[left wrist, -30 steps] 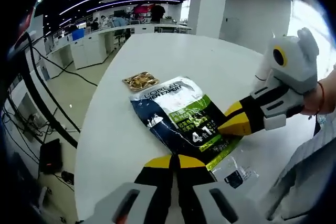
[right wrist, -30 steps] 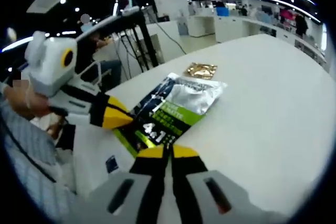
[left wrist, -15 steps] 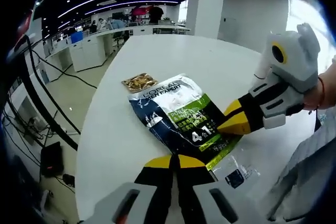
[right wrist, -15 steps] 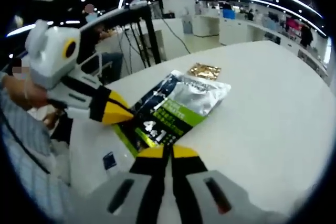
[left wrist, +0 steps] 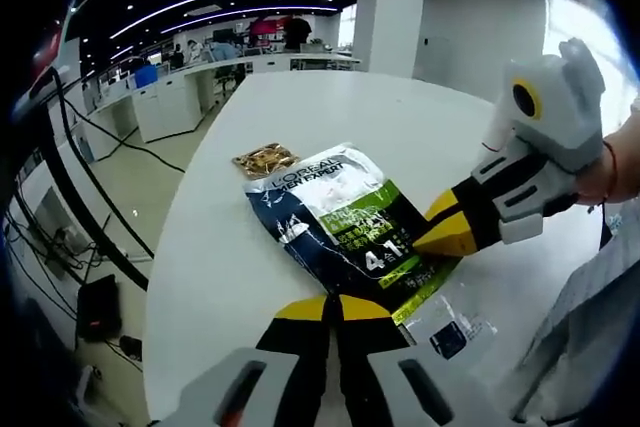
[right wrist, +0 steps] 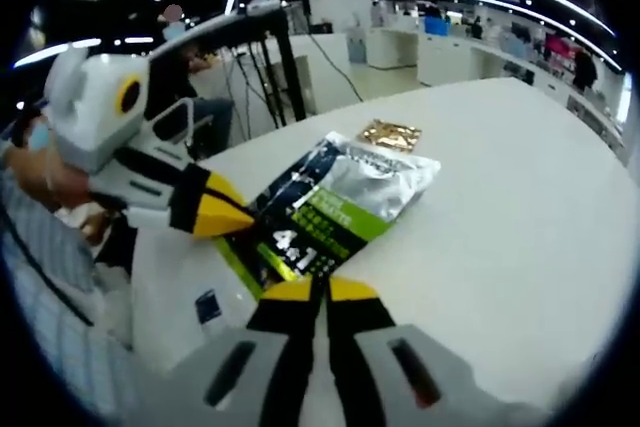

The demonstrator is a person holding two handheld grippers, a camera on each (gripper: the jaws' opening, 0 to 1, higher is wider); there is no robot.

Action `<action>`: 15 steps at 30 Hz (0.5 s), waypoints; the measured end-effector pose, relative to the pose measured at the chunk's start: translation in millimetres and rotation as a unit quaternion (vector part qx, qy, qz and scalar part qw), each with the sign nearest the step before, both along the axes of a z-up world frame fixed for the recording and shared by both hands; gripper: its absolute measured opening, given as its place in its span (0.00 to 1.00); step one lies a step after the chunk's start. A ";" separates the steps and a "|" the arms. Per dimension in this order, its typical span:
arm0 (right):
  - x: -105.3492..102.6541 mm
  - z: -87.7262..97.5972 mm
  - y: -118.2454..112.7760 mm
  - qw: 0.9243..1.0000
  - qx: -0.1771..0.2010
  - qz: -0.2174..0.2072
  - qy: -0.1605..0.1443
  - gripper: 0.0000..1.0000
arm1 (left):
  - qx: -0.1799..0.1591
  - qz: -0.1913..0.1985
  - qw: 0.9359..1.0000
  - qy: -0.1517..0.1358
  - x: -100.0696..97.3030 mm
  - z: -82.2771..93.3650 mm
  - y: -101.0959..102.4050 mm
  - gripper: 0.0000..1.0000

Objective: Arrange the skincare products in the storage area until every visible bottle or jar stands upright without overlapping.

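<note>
In the left gripper view, our left gripper (left wrist: 335, 305) shows its two yellow-tipped jaws pressed together with no gap between them, and their tips rest at the near edge of the skincare pouch (left wrist: 340, 224), which lies flat on the white worktop (left wrist: 210, 277). We cannot tell whether the edge of the pouch is actually pinched between them or merely touched. Just to the right of our jaws the right gripper (left wrist: 432, 239) comes in from the side, its jaws likewise drawn to a closed point against the pouch's green lower corner. Beyond the far end of the pouch, straight ahead of the jaws, lies a small gold sachet (left wrist: 265, 158), near the pouch but apart from it. A clear packet with a dark label (left wrist: 447, 332) sits just right of our jaws, beside the pouch.

In the right gripper view, the right gripper (right wrist: 318, 292) has its jaws shut tight at the near edge of the pouch (right wrist: 335, 210), and the left gripper (right wrist: 240, 221) meets the pouch from the left of them, its jaws closed. The gold sachet (right wrist: 389, 134) lies past the pouch's far end.
</note>
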State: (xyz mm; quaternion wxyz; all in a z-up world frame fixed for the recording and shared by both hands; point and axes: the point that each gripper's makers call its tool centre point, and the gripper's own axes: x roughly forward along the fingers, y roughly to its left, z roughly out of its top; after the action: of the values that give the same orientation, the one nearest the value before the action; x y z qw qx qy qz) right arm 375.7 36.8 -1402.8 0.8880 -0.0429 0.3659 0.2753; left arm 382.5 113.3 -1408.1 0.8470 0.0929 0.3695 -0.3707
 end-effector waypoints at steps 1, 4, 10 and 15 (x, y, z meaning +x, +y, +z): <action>0.0 0.0 -0.1 1.000 -0.001 0.000 0.000 0.02 | 0.000 0.000 1.000 0.000 0.0 0.0 0.0 0.02; -0.2 0.0 -0.1 1.000 -0.002 0.000 0.000 0.02 | 0.001 -0.002 1.000 0.002 0.0 0.0 -0.1 0.02; -0.2 -0.2 0.0 1.000 0.000 -0.004 0.003 0.02 | 0.004 -0.004 1.000 0.000 -0.3 -0.3 0.0 0.02; -0.2 -0.1 0.3 1.000 -0.003 -0.002 0.001 0.02 | 0.013 -0.007 1.000 -0.006 -0.6 -0.4 -0.2 0.02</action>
State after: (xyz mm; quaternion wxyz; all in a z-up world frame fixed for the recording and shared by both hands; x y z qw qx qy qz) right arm 375.5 37.1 -1402.9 0.8879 -0.0447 0.3683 0.2719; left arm 381.9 113.1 -1408.4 0.8455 0.1086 0.3686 -0.3709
